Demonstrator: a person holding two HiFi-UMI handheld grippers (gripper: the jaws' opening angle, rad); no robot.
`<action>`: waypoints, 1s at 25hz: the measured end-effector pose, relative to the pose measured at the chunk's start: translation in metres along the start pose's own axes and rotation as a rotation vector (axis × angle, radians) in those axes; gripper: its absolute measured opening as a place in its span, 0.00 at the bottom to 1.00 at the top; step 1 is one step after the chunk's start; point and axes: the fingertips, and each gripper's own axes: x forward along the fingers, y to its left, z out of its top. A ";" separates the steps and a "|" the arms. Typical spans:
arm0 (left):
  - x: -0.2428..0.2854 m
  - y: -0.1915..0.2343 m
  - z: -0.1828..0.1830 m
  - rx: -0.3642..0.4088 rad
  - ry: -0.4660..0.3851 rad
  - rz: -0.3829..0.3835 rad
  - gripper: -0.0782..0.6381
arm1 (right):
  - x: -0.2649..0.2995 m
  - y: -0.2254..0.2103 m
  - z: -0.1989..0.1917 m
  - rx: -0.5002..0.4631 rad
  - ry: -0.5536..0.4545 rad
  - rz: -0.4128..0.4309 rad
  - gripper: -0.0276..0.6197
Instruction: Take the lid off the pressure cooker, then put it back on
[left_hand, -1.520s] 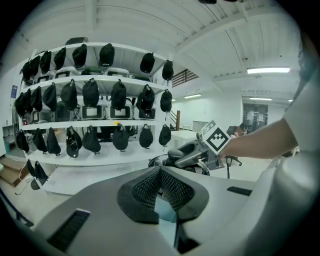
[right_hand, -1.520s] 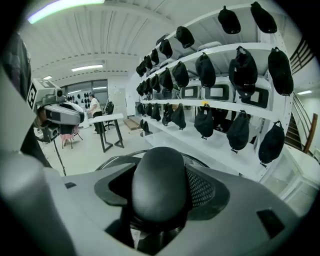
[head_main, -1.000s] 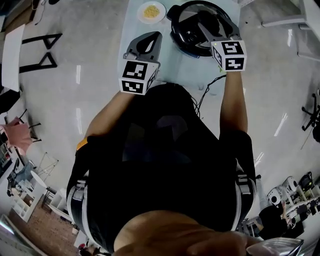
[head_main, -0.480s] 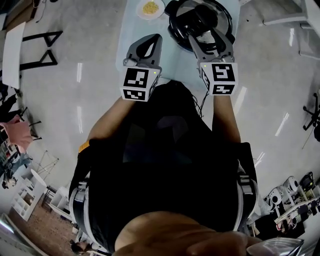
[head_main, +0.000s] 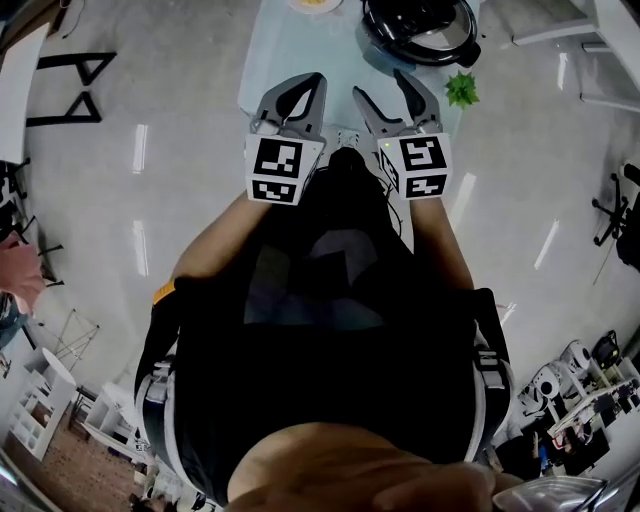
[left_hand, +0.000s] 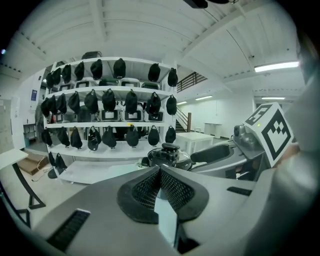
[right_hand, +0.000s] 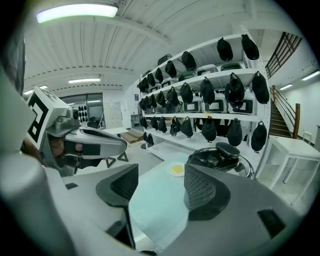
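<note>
The black pressure cooker (head_main: 420, 25) stands at the far right of the pale blue table (head_main: 300, 55), lid with black knob on it. In the left gripper view the cooker (left_hand: 170, 156) lies ahead beyond the jaws, and in the right gripper view it (right_hand: 220, 155) lies ahead to the right. My left gripper (head_main: 312, 85) is shut with nothing in it, its pads meeting (left_hand: 160, 172). My right gripper (head_main: 387, 95) is open and empty (right_hand: 160, 187); its jaws have closed a little within the last second. Both grippers hover over the table's near edge, well short of the cooker.
A white plate of yellow food (right_hand: 176, 169) sits on the table left of the cooker. A small green plant (head_main: 460, 88) stands by the table's right side. Shelves of black bags (left_hand: 110, 110) fill the background. A cable hangs near the table's front edge.
Both grippers have drawn back from the cooker toward the person's body. The right gripper, earlier over the lid's handle, has come away from it with nothing held.
</note>
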 end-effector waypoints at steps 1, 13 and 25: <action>-0.013 -0.003 -0.005 -0.001 -0.003 -0.003 0.12 | -0.007 0.014 -0.002 0.000 -0.002 0.000 0.48; -0.127 -0.026 -0.043 0.008 -0.059 -0.006 0.12 | -0.072 0.126 -0.037 0.027 -0.014 -0.036 0.49; -0.163 -0.031 -0.063 0.035 -0.057 -0.009 0.12 | -0.089 0.155 -0.043 0.026 -0.041 -0.073 0.52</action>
